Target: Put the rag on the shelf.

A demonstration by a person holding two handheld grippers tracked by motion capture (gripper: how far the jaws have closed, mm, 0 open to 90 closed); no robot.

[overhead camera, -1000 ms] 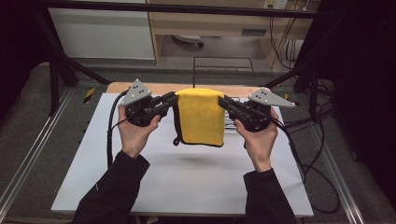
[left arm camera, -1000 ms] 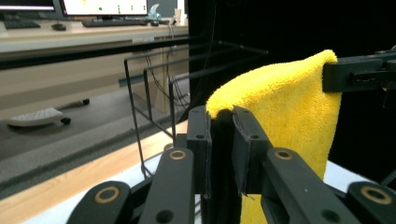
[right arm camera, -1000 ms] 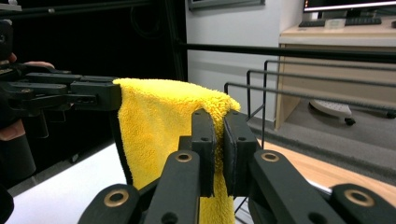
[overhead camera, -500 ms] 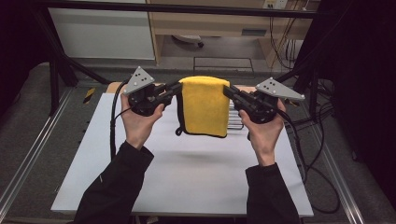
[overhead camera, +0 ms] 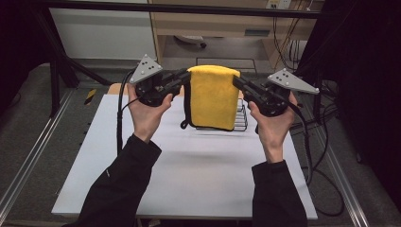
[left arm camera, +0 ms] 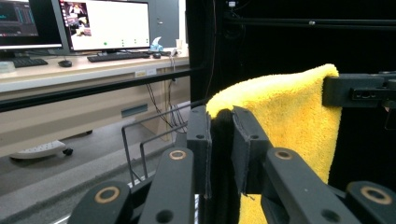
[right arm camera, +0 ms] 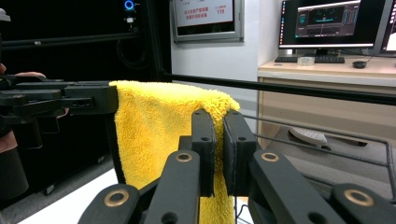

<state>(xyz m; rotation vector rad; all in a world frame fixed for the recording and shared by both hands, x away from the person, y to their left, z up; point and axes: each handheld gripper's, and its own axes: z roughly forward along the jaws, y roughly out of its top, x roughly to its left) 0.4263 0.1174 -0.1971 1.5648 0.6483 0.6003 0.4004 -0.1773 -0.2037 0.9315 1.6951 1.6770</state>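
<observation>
You hold a folded yellow terry-cloth towel with a dark hem [overhead camera: 213, 97] in the upper middle of the high view, hanging clear above the desk. It looks soft, light and limp: it drapes straight down from its top fold and would sag wherever you let go, so the two upper corners are the right places to hold, with the fabric kept taut between them. The deep pile gives the pads good bite and is unlikely to slip.

Your left claw [overhead camera: 185, 75] is pressed together on the towel's upper left corner, and your right claw [overhead camera: 235, 80] pinches the upper right corner.

Just behind the towel's lower edge stands a black wire rack [overhead camera: 239, 118], thin, stiff and open-barred. Below lies the flat, smooth white desk [overhead camera: 189, 179].
</observation>
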